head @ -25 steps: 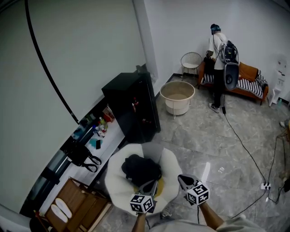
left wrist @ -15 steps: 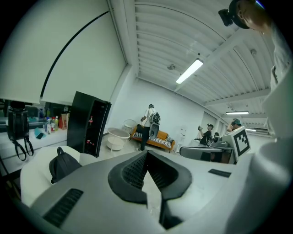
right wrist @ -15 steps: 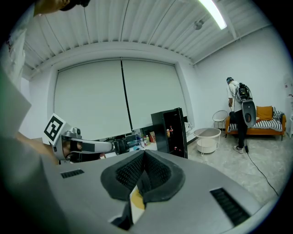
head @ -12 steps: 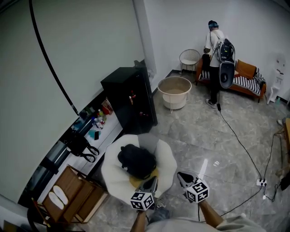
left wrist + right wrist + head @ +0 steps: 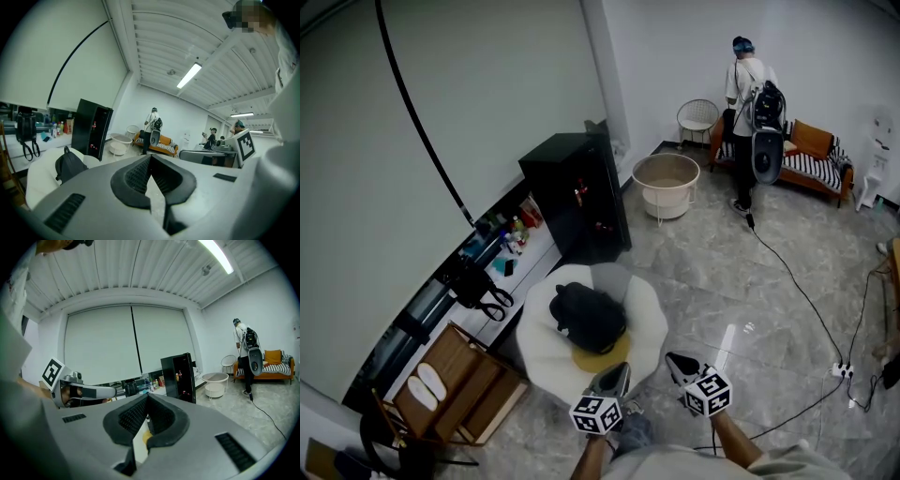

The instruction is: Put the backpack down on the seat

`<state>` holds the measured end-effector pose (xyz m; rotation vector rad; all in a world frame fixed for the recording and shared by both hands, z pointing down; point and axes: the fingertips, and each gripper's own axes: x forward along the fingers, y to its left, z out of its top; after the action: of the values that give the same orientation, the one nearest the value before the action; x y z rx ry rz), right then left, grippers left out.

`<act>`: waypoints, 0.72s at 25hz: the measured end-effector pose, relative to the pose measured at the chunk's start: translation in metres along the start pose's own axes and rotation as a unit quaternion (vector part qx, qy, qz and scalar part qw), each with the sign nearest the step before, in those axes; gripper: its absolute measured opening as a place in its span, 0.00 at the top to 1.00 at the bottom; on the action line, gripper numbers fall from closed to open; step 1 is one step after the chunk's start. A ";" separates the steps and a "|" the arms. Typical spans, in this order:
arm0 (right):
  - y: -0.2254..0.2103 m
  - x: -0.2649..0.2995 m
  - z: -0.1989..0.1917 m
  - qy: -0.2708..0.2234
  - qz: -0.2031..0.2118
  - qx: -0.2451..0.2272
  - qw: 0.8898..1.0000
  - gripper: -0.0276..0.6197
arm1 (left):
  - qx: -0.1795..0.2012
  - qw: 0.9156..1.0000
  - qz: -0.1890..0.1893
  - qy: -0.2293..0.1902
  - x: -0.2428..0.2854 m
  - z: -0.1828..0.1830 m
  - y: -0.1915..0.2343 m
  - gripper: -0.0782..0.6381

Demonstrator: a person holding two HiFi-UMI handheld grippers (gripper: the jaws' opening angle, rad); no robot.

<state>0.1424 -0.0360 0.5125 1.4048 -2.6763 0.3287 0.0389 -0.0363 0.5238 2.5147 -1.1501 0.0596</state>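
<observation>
The black backpack (image 5: 588, 317) lies on the round white seat (image 5: 649, 319), beside a yellow patch of cushion (image 5: 605, 355). Nothing holds it. My left gripper (image 5: 616, 375) hangs at the seat's near edge, just short of the backpack, with its jaws shut and empty. To its right my right gripper (image 5: 677, 361) is over the floor, shut and empty too. In the left gripper view the backpack (image 5: 69, 165) rests on the seat (image 5: 37, 180) at lower left, well beyond the closed left gripper (image 5: 150, 157). The right gripper view shows the closed right gripper (image 5: 146, 397) and the left gripper (image 5: 96, 391) beside it.
A black cabinet (image 5: 579, 202) stands behind the seat. A shelf with bottles (image 5: 502, 248) and a wooden rack (image 5: 455, 384) are on the left. Farther off are a beige tub (image 5: 666, 184), a wire chair (image 5: 697, 119), an orange sofa (image 5: 814, 161) and a person (image 5: 748, 103). A cable (image 5: 806, 300) crosses the floor.
Both grippers have drawn back from the backpack, which stays on the seat. The left gripper was over the seat beside it and is now at the near edge. The distant person shifted slightly.
</observation>
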 end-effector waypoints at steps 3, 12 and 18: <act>0.016 -0.015 -0.004 -0.003 0.003 0.002 1.000 0.91 | 0.001 1.000 0.002 0.002 -0.018 -0.009 -0.012 0.85; 0.054 -0.063 -0.023 -0.010 -0.003 -0.001 1.000 0.91 | 0.008 1.000 -0.001 0.004 -0.064 -0.039 -0.051 0.85; 0.069 -0.083 -0.027 -0.013 -0.007 -0.004 1.000 0.91 | 0.006 1.000 -0.007 0.005 -0.082 -0.049 -0.068 0.85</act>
<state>0.1328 0.0746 0.5131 1.4361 -2.6840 0.2991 0.0402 0.0805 0.5327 2.5302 -1.1303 0.0753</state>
